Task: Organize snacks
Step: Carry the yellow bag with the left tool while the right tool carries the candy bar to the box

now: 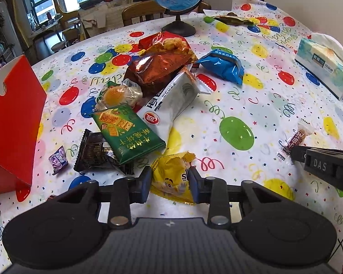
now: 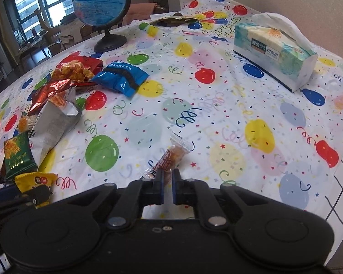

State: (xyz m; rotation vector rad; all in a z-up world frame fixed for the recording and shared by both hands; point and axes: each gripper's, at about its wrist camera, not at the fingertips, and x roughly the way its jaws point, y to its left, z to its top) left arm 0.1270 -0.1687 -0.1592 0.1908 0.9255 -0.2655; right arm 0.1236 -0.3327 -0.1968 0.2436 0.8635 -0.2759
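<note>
A pile of snack packets lies on the balloon-print tablecloth (image 1: 240,96): a green cracker pack (image 1: 123,132), a white bag (image 1: 173,100), a red-brown bag (image 1: 155,68), a blue pack (image 1: 224,65), a black pack (image 1: 93,153) and a small purple candy (image 1: 58,159). My left gripper (image 1: 170,182) stands around a yellow packet (image 1: 171,178), jaws touching its sides. My right gripper (image 2: 168,179) is nearly shut at the near end of a small wrapped candy bar (image 2: 171,157); whether it grips it is unclear. It also shows in the left wrist view (image 1: 295,154).
A red open box (image 1: 13,127) stands at the left. A globe (image 2: 101,2) on a black stand sits at the back. A tissue box (image 2: 274,52) lies at the right. A gold wrapper (image 1: 235,20) lies at the far edge.
</note>
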